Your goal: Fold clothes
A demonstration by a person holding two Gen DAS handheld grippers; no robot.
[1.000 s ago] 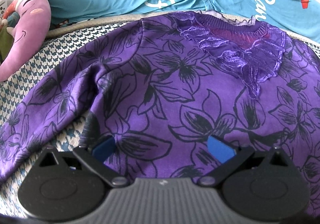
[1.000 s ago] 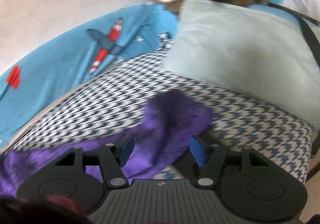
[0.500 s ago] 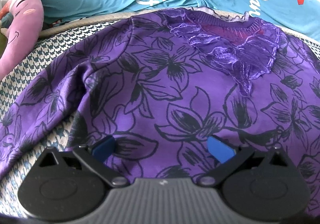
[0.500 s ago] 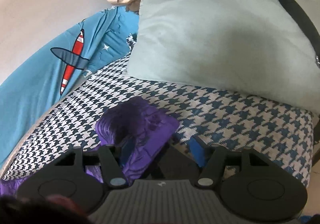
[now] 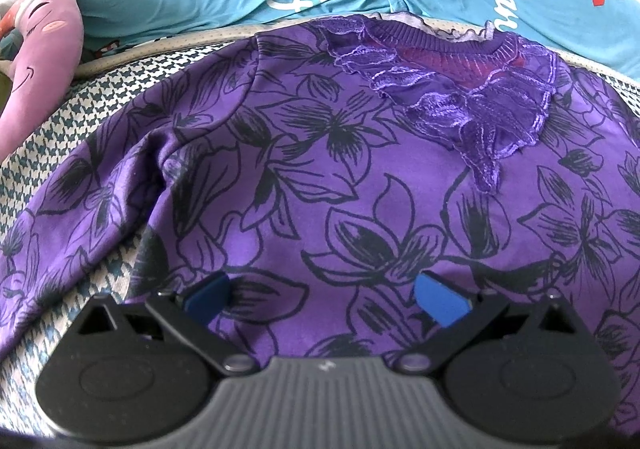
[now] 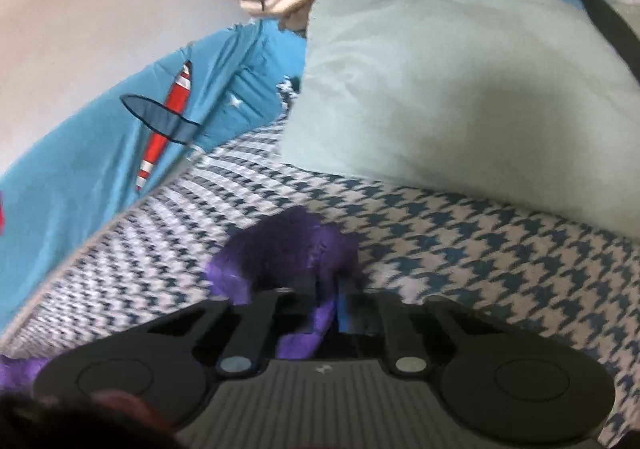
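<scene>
houndstooth bedcover (image 6: pixel 480 249), one purple top (image 5: pixel 360 189), right gripper (image 6: pixel 326 299) seemingly pinching its sleeve (image 6: pixel 288 245)

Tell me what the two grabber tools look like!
Both look alike. The left gripper has a grey ribbed middle, two round black side plates, black arms with silver pivot pins, and blue finger pads. The right gripper has the same grey ribbed body, black plates and silver pins; its picture is blurry.

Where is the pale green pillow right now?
In the right wrist view, the pale green pillow lies upper right on the houndstooth cover, beyond the purple sleeve.
</scene>
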